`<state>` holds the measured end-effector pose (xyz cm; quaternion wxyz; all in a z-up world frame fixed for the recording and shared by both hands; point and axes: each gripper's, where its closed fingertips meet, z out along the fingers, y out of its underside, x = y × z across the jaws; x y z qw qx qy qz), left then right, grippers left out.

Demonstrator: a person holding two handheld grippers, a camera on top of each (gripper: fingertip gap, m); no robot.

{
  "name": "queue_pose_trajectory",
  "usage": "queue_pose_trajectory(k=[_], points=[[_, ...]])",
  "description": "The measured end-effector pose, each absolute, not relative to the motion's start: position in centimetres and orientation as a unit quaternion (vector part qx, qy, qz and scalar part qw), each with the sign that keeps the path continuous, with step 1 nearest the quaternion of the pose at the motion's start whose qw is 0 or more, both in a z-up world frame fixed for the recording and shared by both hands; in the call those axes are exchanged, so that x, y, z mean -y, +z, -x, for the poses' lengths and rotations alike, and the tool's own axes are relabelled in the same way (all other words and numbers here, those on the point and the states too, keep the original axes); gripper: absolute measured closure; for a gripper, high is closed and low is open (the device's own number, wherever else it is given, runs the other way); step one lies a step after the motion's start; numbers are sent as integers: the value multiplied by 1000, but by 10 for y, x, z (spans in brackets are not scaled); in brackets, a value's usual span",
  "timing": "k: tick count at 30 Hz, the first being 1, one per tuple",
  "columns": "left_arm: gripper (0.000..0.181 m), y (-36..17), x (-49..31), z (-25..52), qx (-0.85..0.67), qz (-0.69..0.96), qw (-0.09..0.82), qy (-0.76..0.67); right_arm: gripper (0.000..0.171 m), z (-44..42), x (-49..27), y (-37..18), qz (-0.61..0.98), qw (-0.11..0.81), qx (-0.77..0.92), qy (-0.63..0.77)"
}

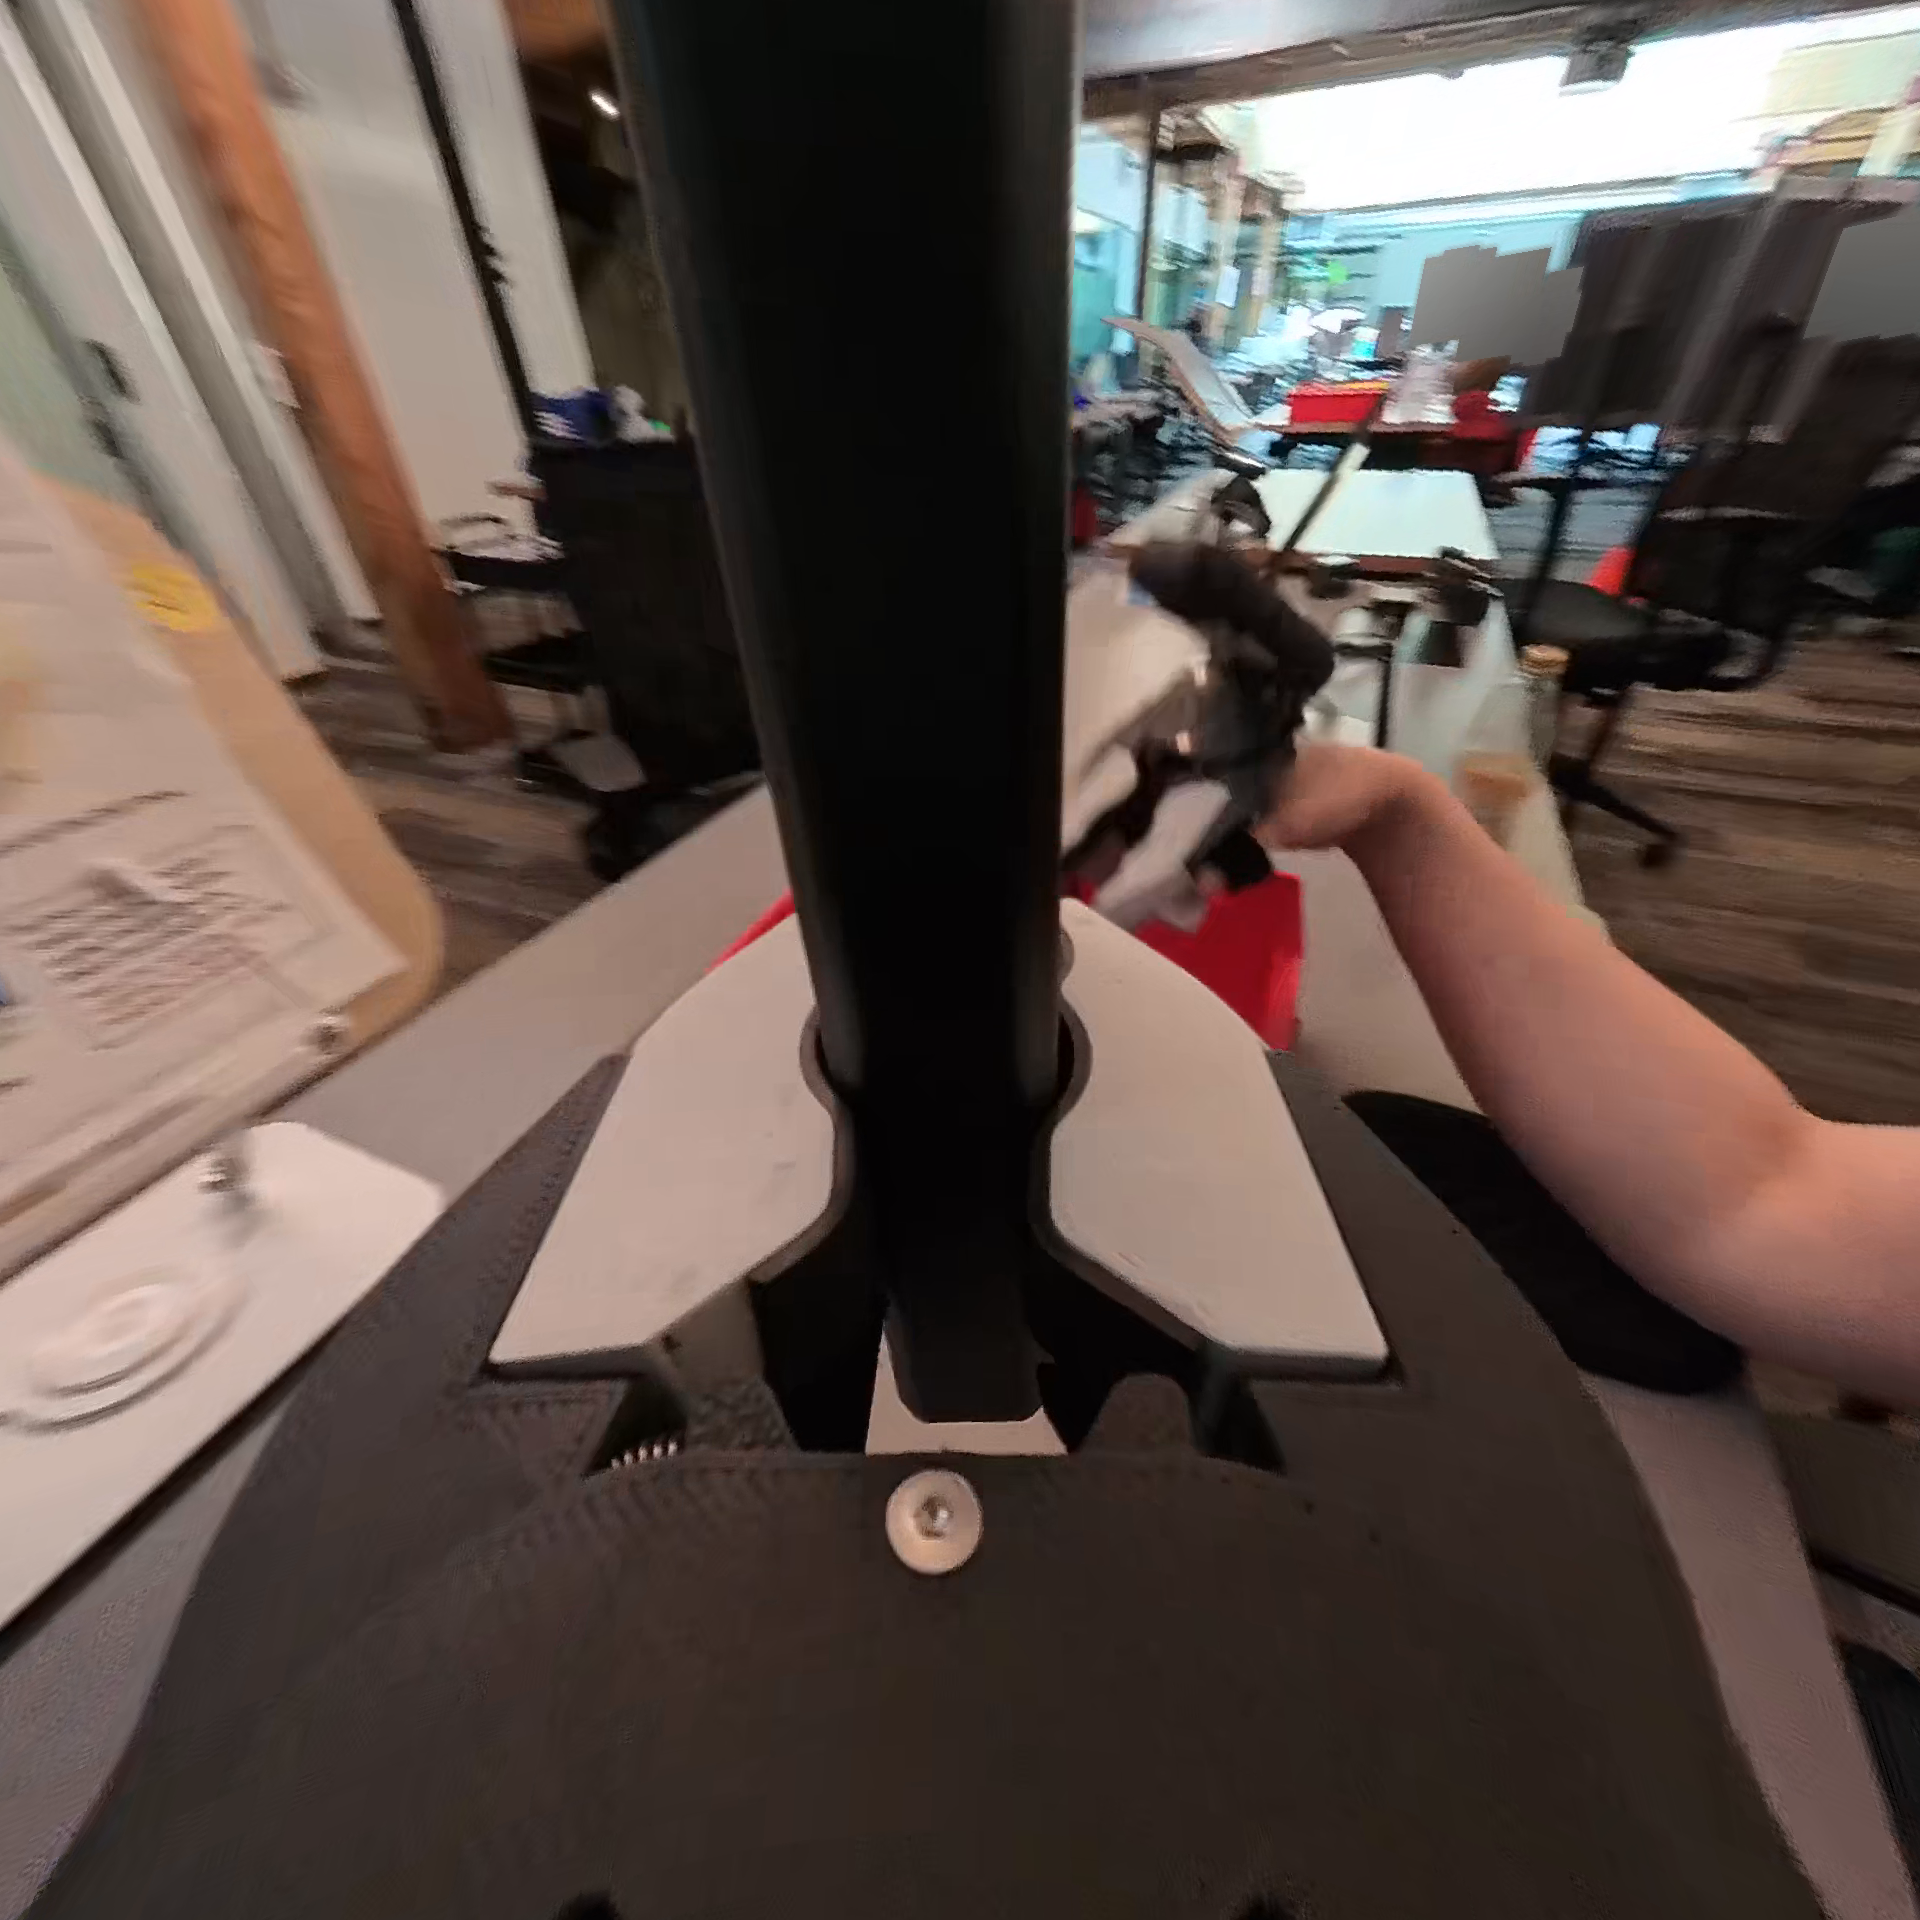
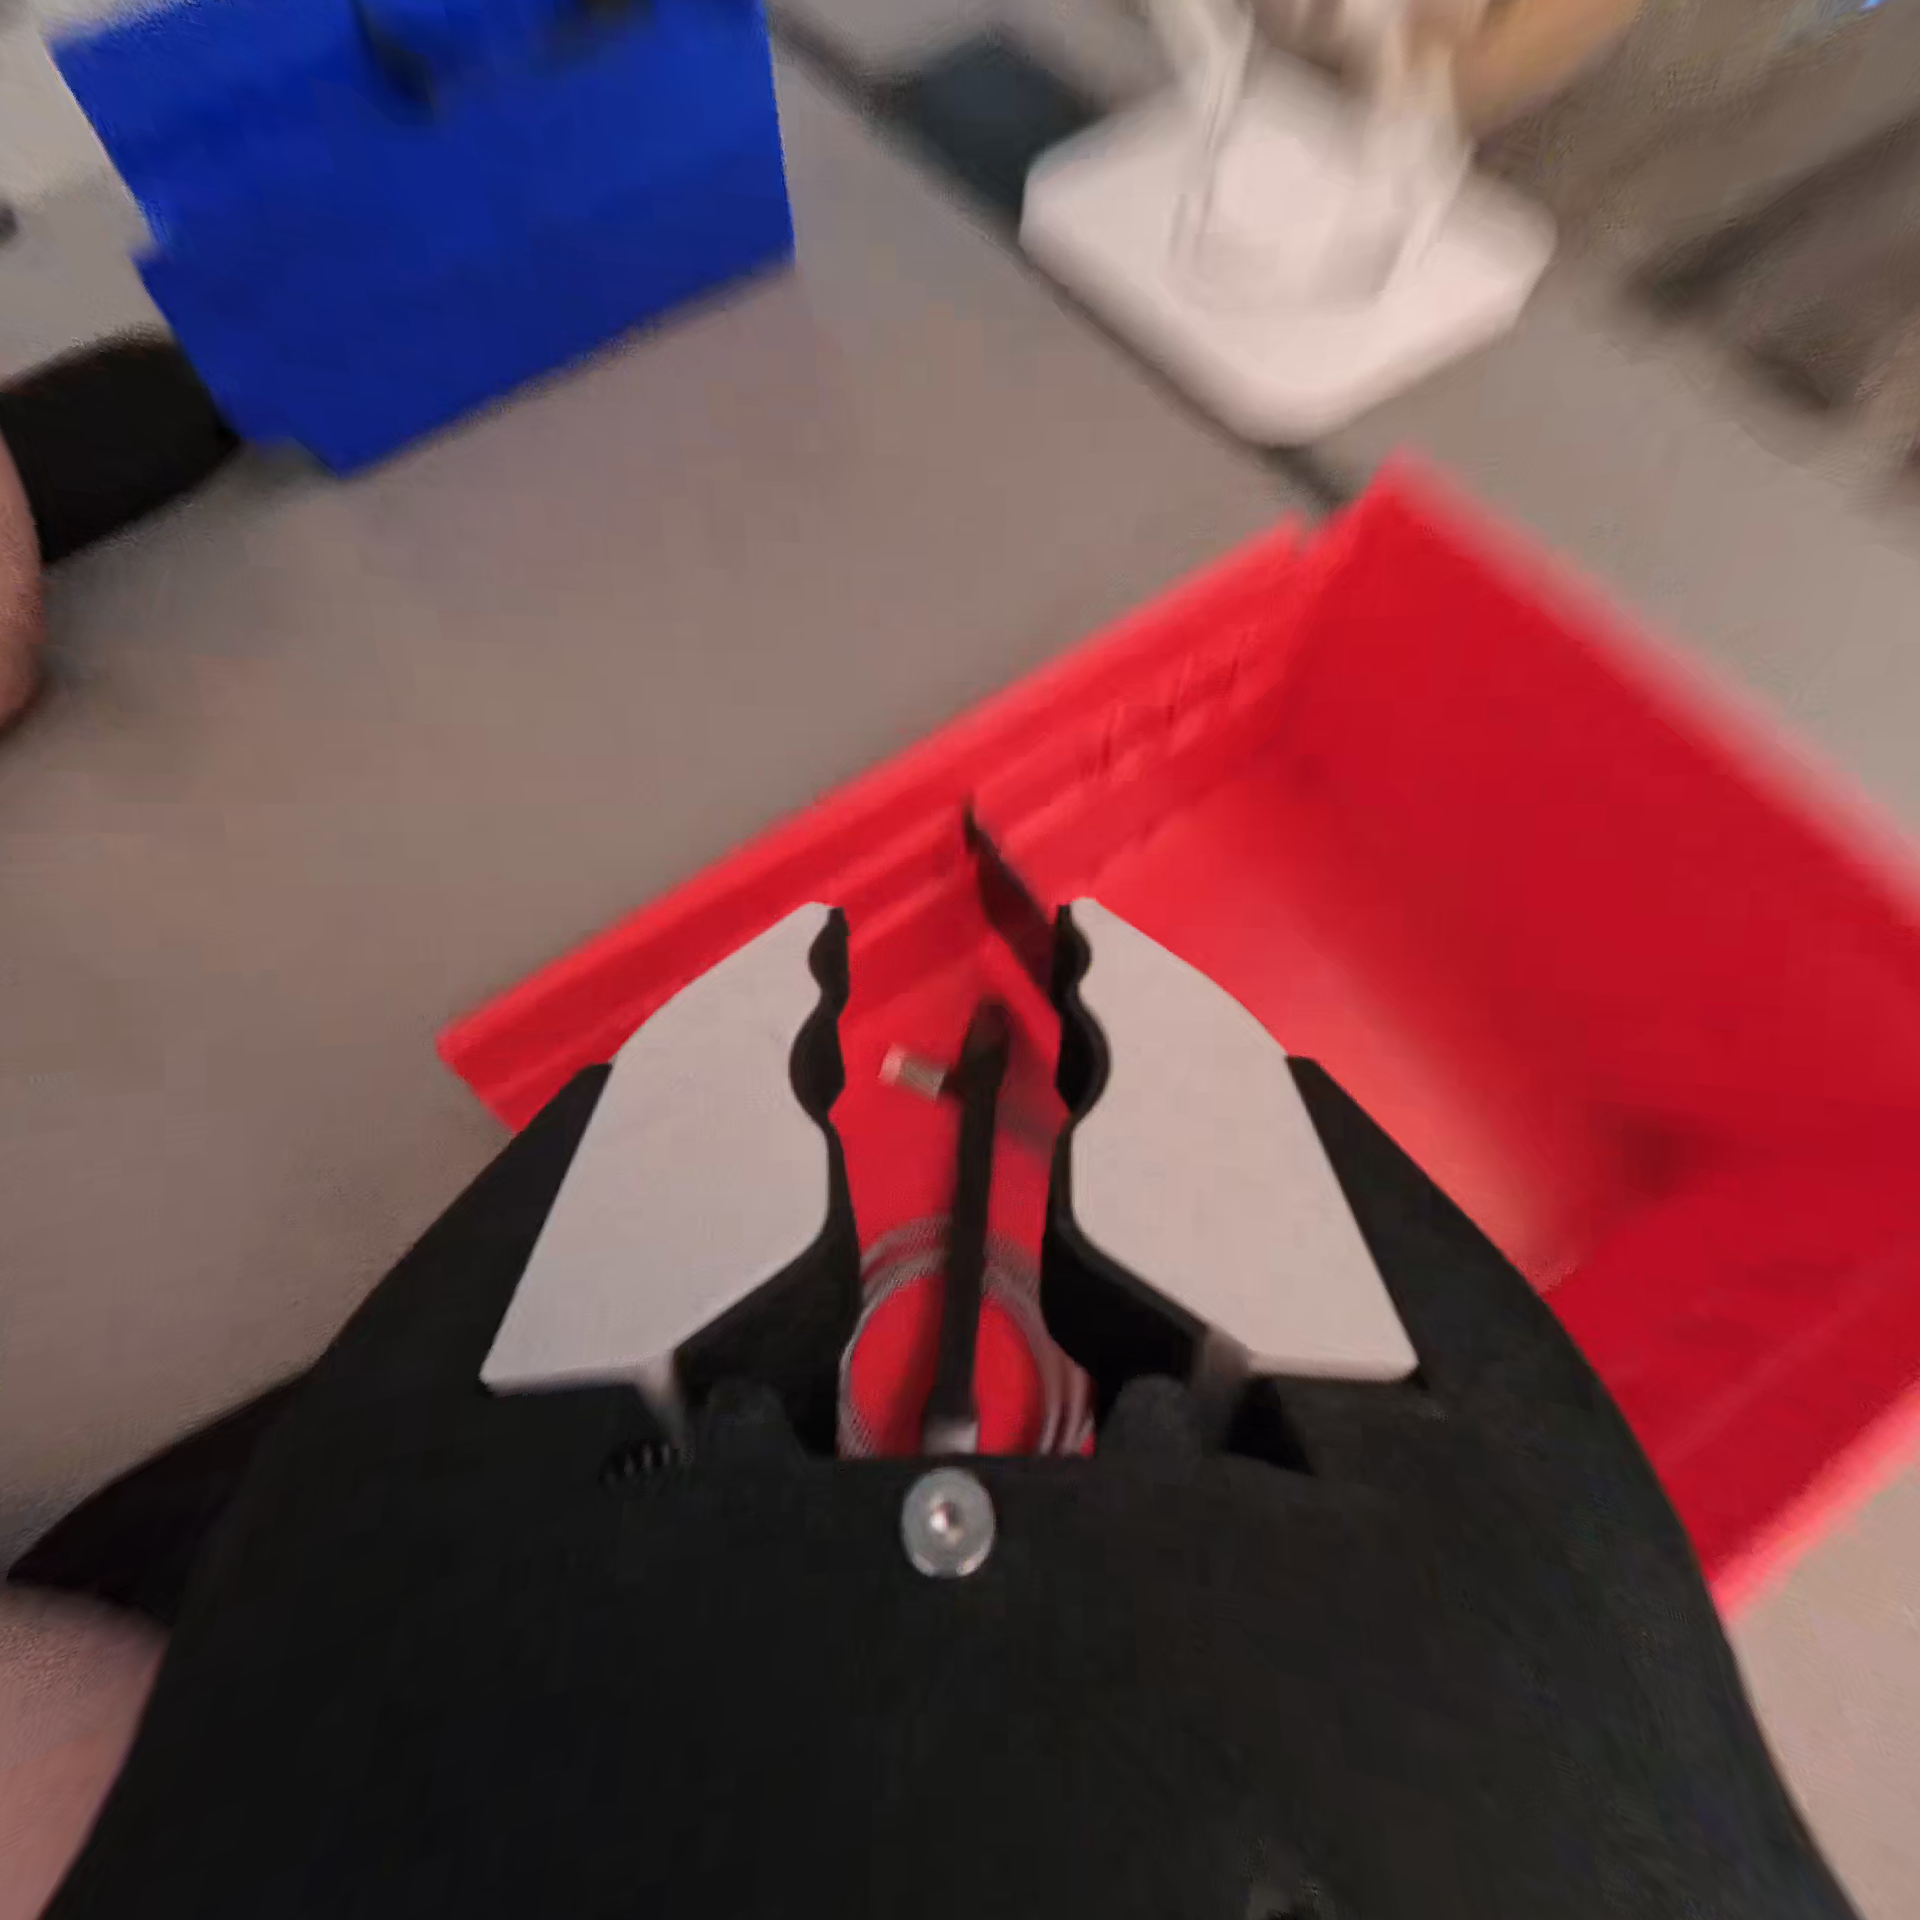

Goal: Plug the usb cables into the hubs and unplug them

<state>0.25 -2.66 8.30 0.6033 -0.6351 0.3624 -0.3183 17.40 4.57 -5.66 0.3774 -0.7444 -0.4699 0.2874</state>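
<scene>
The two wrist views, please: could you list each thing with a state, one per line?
left gripper: shut on the black hub, held upright.
black hub: clamped between the fingers; no cable visibly plugged in.
right gripper: open, over the red bin.
red bin: open-topped, on the table.
USB cable: loose in the red bin, unplugged, metal plug bare.
blue bin: on the table, contents not visible.

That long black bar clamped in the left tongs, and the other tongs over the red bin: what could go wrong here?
1. The left tongs hold the long black bar only near its lower end; it might tilt or slip.
2. The right tongs are open above the red plastic bin, where a thin black cable crosses a silvery coiled one; both might get pinched. Heavy blur makes aiming uncertain.
</scene>
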Motion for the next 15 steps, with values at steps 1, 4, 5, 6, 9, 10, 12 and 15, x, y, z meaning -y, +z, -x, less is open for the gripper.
queue_pose_trajectory(k=[1,4,5,6,9,10,12,15], points=[[150,78,28,-11,-370,635,592,-330,132,-164,-47,-23,703,449,472,287],[151,67,36,-36,-397,631,559,-364,109,-108,-3,95,491,615,440,433],[151,64,38,-42,-404,631,548,-372,110,-92,19,119,431,620,426,498],[151,61,40,-46,-409,631,541,-376,109,-76,32,131,409,604,421,539],[151,49,46,-57,-432,637,515,-377,98,-23,53,110,436,537,476,544],[151,44,49,-60,-446,640,502,-374,102,-9,54,100,447,528,494,527],[146,33,43,-57,-462,652,496,-340,140,-3,57,93,460,499,507,532],[130,48,36,-40,-421,655,510,-367,142,-18,34,102,496,526,453,521]])
